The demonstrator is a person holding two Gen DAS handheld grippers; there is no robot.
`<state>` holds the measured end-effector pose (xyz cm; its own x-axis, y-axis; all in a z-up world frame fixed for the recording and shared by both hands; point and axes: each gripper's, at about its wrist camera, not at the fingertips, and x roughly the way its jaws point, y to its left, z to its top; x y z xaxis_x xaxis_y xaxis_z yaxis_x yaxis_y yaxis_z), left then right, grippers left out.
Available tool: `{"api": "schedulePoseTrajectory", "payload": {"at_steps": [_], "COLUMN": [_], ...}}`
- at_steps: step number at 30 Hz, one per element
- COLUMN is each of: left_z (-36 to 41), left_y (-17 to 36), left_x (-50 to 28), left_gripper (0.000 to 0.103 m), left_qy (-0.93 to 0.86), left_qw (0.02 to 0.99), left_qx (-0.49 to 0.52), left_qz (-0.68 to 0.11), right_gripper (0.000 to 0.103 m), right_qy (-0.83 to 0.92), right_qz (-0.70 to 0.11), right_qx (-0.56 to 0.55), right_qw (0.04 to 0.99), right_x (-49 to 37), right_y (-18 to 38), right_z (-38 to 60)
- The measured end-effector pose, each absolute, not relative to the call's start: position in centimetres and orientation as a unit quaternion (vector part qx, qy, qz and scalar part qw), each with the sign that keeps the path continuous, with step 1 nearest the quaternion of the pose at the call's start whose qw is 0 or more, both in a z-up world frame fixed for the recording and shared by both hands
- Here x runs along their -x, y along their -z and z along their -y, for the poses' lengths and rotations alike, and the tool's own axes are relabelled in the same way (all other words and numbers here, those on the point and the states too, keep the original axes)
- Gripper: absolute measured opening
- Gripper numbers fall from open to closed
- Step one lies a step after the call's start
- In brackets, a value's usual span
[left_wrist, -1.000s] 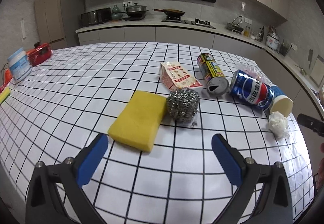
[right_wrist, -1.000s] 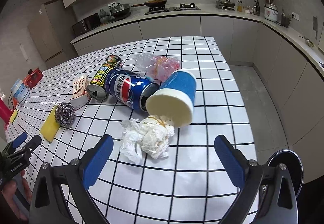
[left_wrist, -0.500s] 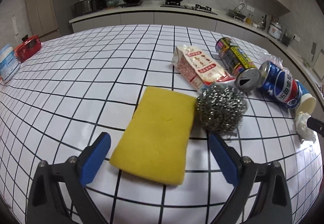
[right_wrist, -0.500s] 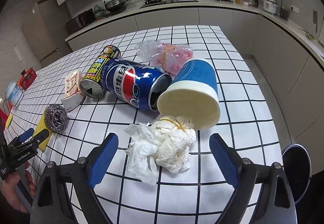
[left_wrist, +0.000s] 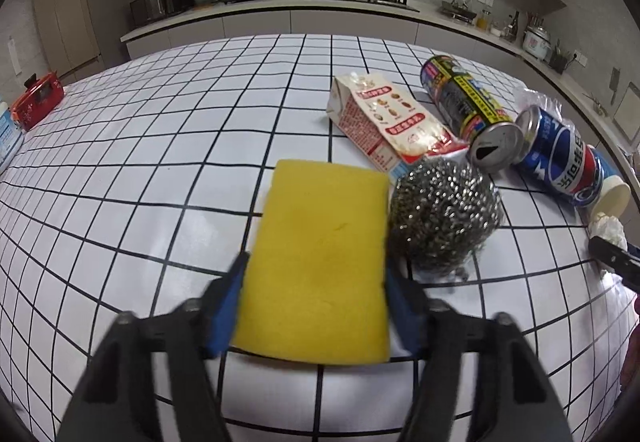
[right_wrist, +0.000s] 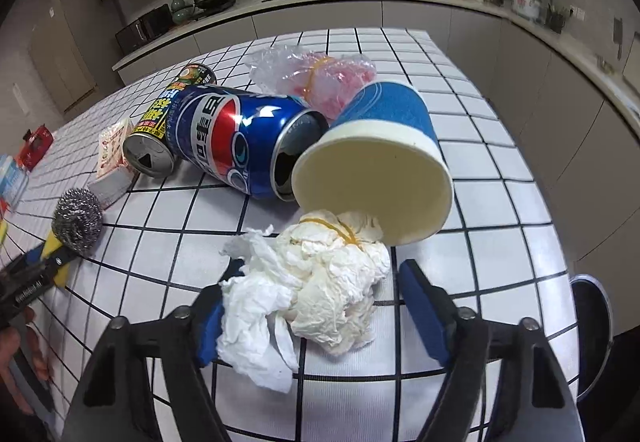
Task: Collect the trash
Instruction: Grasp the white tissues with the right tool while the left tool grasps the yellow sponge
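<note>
The left gripper [left_wrist: 316,306] is closing, its pads pressing both long edges of the yellow sponge [left_wrist: 320,262]. Ahead on its right lie two emptied cans. The right gripper [right_wrist: 320,306] is closing around the crumpled tissue [right_wrist: 316,282], right pad still clear; beyond, the blue paper cup [right_wrist: 380,162] lies tipped, its visible inside empty.
</note>
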<state>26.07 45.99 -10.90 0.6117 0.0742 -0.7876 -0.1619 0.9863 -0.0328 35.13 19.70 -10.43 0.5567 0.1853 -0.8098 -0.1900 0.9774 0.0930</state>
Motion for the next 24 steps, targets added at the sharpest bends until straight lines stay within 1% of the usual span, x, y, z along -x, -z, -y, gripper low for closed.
{"api": "schedulePoseTrajectory", "payload": {"at_steps": [1, 2, 4, 13, 16, 24], "left_z": [-46.1, -46.3, -46.5, -46.0, -45.5, -44.1], "left_y": [10.8, 10.7, 10.7, 9.6, 9.3, 8.7], "left_x": [-26.0, -25.8, -25.3, -21.6, -20.3, -19.3], "left_gripper": [0.057, 0.055, 0.054, 0.054, 0.054, 0.054], "left_qy": [-0.063, -0.061, -0.06, -0.069, -0.075, -0.077], "left_qw": [0.896, 0.897, 0.899, 0.906, 0.909, 0.912], "left_qx": [0.054, 0.059, 0.066, 0.088, 0.081, 0.089], "left_qz": [-0.436, -0.433, -0.43, -0.409, -0.402, -0.394], "right_gripper": [0.059, 0.058, 0.054, 0.052, 0.052, 0.052], "right_qy": [-0.105, -0.105, -0.109, -0.124, -0.134, -0.149], "right_qz": [-0.457, -0.455, -0.454, -0.448, -0.445, -0.434], "right_qx": [0.009, 0.013, 0.01, 0.0, 0.002, 0.005], "right_qw": [0.883, 0.884, 0.884, 0.886, 0.885, 0.889], "right_x": [-35.1, -35.0, -34.9, -32.9, -32.2, -31.1], "right_y": [10.4, 10.3, 10.2, 9.6, 9.2, 8.0], "right_z": [-19.8, -19.9, -19.7, -18.9, -18.8, -18.1]}}
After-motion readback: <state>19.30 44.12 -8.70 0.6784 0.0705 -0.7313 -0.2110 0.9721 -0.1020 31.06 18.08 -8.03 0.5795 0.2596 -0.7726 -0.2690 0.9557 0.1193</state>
